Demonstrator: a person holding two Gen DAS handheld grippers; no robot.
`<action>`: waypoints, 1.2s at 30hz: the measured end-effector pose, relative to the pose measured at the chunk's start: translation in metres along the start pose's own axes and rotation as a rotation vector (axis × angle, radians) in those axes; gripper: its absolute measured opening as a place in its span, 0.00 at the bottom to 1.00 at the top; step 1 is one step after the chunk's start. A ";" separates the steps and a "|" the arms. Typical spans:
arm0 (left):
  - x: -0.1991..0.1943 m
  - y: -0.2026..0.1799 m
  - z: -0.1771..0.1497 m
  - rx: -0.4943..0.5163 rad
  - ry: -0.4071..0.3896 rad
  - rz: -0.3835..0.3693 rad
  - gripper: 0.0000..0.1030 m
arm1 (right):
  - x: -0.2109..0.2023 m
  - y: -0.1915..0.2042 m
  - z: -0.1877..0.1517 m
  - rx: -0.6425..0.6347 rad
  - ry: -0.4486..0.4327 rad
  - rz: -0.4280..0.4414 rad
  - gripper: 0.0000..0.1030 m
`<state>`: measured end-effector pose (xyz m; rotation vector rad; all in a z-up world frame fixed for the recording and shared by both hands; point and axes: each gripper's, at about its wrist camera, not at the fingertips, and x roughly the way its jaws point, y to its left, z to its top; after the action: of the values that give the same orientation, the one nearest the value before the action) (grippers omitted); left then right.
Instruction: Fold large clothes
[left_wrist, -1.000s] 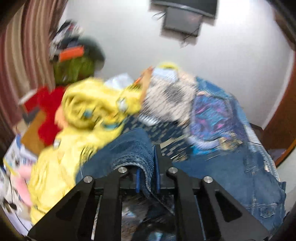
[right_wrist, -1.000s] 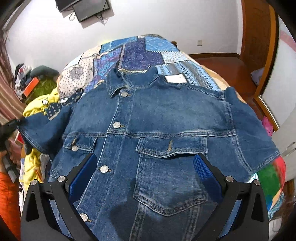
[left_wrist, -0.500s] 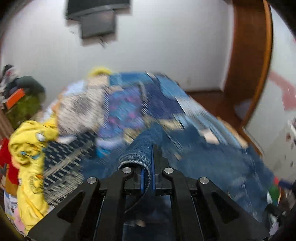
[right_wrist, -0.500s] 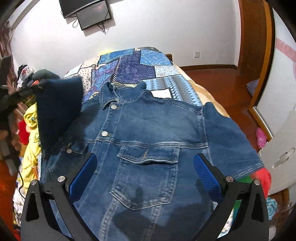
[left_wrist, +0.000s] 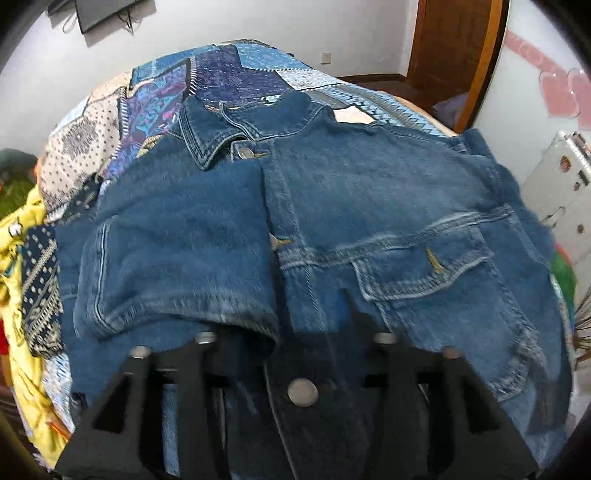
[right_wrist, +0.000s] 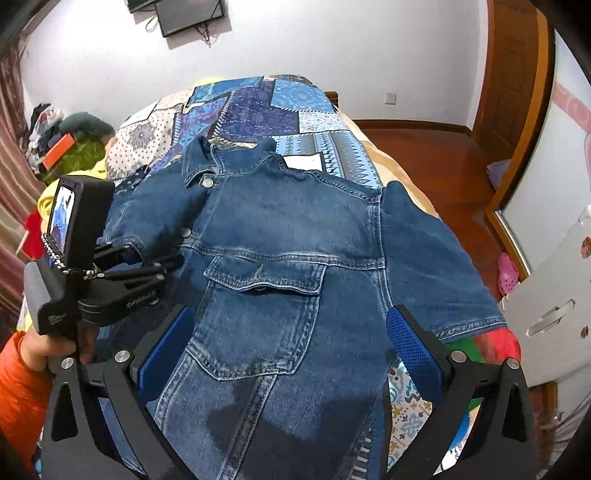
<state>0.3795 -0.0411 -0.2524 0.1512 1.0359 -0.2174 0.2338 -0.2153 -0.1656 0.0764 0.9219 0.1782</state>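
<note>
A blue denim jacket (left_wrist: 369, 206) lies front-up on the patchwork bed, collar at the far end; it also shows in the right wrist view (right_wrist: 288, 236). Its left sleeve (left_wrist: 177, 243) is folded in over the chest. My left gripper (left_wrist: 291, 332) is open just behind that sleeve's cuff, and it shows from the side in the right wrist view (right_wrist: 155, 264). My right gripper (right_wrist: 288, 350) is open and empty above the jacket's lower front. The right sleeve (right_wrist: 436, 266) lies spread out to the side.
The patchwork quilt (right_wrist: 258, 107) covers the bed. A yellow garment (left_wrist: 18, 258) and piled clothes (right_wrist: 70, 147) lie at the left. A white cabinet (right_wrist: 554, 306) and a wooden door frame (right_wrist: 524, 110) stand on the right. A wall screen (right_wrist: 192, 14) hangs behind.
My left gripper carried the left sleeve from the left side over the jacket's chest, laid it down and opened. My right gripper stayed open above the lower front.
</note>
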 end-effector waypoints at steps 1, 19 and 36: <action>-0.008 0.002 -0.003 -0.003 -0.008 -0.006 0.57 | -0.001 0.003 0.001 -0.016 0.000 -0.006 1.00; -0.113 0.174 -0.077 -0.275 -0.168 0.202 0.94 | 0.012 0.146 0.050 -0.426 -0.042 0.116 1.00; -0.043 0.266 -0.123 -0.482 -0.041 0.133 0.94 | 0.160 0.256 0.059 -0.703 0.195 0.080 0.76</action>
<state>0.3217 0.2484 -0.2711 -0.2199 1.0058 0.1517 0.3440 0.0665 -0.2194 -0.5639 1.0053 0.5823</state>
